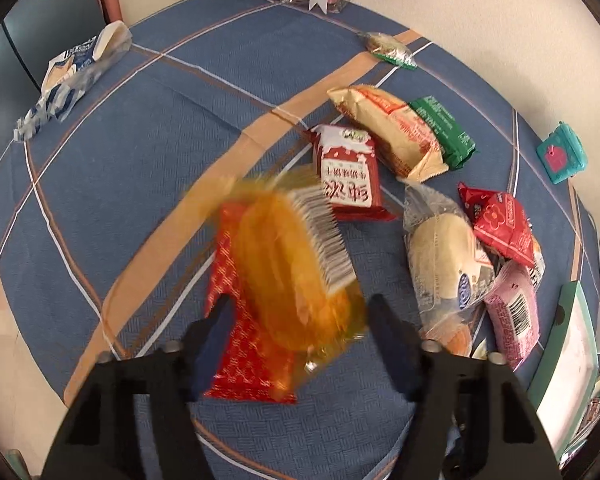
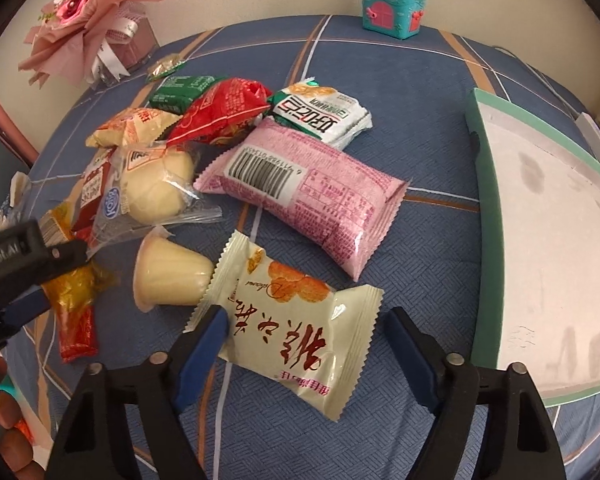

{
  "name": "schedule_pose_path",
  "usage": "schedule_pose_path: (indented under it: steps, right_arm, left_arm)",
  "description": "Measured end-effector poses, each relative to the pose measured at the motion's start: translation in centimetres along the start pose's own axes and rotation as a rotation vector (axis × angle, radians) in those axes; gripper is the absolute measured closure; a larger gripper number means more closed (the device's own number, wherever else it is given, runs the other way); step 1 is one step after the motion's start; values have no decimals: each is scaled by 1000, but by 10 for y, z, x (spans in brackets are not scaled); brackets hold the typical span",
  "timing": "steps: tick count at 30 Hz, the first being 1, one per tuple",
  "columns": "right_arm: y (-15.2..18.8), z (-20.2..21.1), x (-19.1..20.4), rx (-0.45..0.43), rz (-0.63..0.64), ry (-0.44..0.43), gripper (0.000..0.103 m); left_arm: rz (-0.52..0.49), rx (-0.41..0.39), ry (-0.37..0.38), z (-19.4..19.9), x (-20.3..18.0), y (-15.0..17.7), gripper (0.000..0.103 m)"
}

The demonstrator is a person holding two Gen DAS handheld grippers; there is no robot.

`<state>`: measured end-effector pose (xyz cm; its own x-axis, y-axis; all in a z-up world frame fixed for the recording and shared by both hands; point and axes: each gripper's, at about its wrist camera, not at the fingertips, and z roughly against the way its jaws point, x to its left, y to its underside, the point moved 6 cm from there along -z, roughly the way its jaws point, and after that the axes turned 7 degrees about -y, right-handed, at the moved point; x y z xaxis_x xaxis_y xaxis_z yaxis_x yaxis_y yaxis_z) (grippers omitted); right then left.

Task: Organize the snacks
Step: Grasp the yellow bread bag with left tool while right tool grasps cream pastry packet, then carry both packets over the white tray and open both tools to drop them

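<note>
In the left wrist view my left gripper (image 1: 298, 312) is open, its fingers wide on either side of a blurred orange packet (image 1: 296, 264) that lies over a red packet (image 1: 244, 320). In the right wrist view my right gripper (image 2: 306, 326) is open around a cream pastry packet (image 2: 300, 320) with red characters; neither pad presses it. A jelly cup (image 2: 168, 276) lies just left of it. A pink packet (image 2: 312, 196), a bun in a clear bag (image 2: 156, 192) and several more snacks lie beyond. The green-rimmed tray (image 2: 488, 216) is at the right.
The table has a blue checked cloth (image 1: 180, 120). A teal toy chest (image 2: 392, 10) and a pink bouquet (image 2: 88, 12) stand at the far edge. A blue-white bag (image 1: 68, 76) lies at the far left. The left gripper also shows in the right wrist view (image 2: 28, 264).
</note>
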<state>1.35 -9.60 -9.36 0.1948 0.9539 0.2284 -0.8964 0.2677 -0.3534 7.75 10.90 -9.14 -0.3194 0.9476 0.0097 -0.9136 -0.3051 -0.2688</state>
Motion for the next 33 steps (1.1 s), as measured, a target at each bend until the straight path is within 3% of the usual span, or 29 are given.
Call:
schedule_pose_path:
  steps: [4, 11, 24, 33]
  right_arm:
    - [1, 3, -5, 9, -3, 4, 37]
    - [4, 6, -10, 17, -15, -9, 45]
    - [3, 22, -8, -27, -36, -47, 47]
    - [-10, 50, -13, -94, -52, -39, 47]
  left_arm:
    - [10, 3, 15, -1, -1, 2, 49]
    - [-29, -8, 2, 1, -7, 6, 60]
    - [-27, -42, 67, 21, -10, 12, 63]
    - [-52, -153, 100, 56, -12, 13, 63]
